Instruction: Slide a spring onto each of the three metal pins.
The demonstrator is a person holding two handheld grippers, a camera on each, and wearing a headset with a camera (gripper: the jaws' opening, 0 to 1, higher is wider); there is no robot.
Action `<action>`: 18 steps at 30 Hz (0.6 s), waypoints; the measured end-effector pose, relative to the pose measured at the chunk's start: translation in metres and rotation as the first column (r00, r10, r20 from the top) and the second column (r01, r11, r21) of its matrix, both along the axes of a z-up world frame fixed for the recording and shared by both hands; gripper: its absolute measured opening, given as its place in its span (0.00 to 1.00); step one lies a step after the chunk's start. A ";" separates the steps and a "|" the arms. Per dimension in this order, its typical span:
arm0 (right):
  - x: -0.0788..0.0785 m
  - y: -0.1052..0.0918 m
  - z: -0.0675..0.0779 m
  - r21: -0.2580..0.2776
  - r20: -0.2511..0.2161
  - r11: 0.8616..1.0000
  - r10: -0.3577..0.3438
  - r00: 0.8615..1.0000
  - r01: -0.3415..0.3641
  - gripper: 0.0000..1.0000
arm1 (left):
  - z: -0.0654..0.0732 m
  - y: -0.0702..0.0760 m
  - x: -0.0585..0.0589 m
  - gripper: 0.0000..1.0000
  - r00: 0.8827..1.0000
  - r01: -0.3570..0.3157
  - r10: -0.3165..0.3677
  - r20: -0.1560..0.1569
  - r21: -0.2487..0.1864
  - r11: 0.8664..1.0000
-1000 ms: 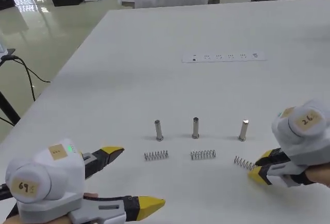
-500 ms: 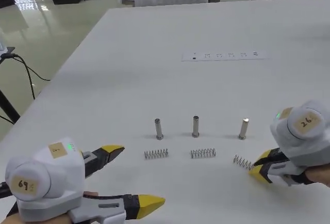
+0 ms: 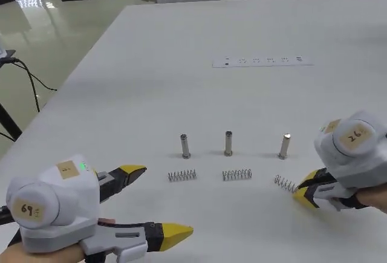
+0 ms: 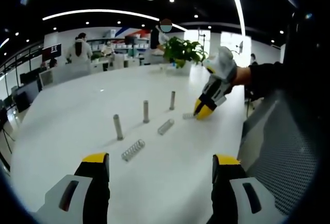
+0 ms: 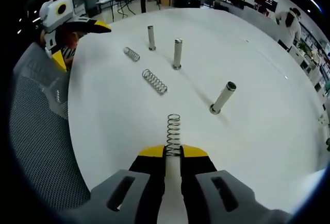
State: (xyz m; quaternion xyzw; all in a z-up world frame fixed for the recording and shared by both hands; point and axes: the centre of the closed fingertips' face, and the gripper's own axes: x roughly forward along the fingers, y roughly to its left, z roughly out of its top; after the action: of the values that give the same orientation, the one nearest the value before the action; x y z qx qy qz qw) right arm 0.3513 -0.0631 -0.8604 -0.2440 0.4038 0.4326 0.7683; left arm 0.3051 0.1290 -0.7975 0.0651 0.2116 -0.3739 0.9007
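Note:
Three metal pins stand upright in a row on the white table: left pin point(image 3: 185, 146), middle pin point(image 3: 228, 144), right pin point(image 3: 285, 146). A spring lies flat in front of each: left spring point(image 3: 182, 175), middle spring point(image 3: 237, 175), right spring point(image 3: 284, 183). My right gripper point(image 3: 304, 191) is low on the table, shut on the near end of the right spring point(image 5: 174, 131), with the right pin point(image 5: 222, 98) just beyond it. My left gripper point(image 3: 158, 202) hovers open and empty near the front left, short of the left spring point(image 4: 133, 150).
A flush white socket strip point(image 3: 262, 62) sits in the table further back. The table's left edge point(image 3: 72, 84) drops to a shiny floor with a black cable. In the left gripper view, people and a potted plant point(image 4: 183, 51) stand far behind.

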 end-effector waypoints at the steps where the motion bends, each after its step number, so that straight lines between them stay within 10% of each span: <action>1: 0.000 0.001 0.001 0.005 0.000 1.000 0.001 1.000 -0.001 0.07 | 0.000 -0.001 0.000 0.78 1.000 0.002 -0.002 -0.001 -0.003 1.000; 18: -0.010 0.029 0.025 0.052 -0.009 0.996 0.066 0.998 -0.066 0.07 | 0.016 -0.021 -0.001 0.74 0.992 0.124 -0.124 0.007 0.013 0.992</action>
State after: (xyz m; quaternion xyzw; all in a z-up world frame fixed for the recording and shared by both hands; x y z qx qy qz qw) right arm 0.3415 -0.0345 -0.8355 -0.2350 0.3883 0.4694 0.7574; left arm 0.3040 0.1082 -0.7816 0.0852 0.2059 -0.4275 0.8761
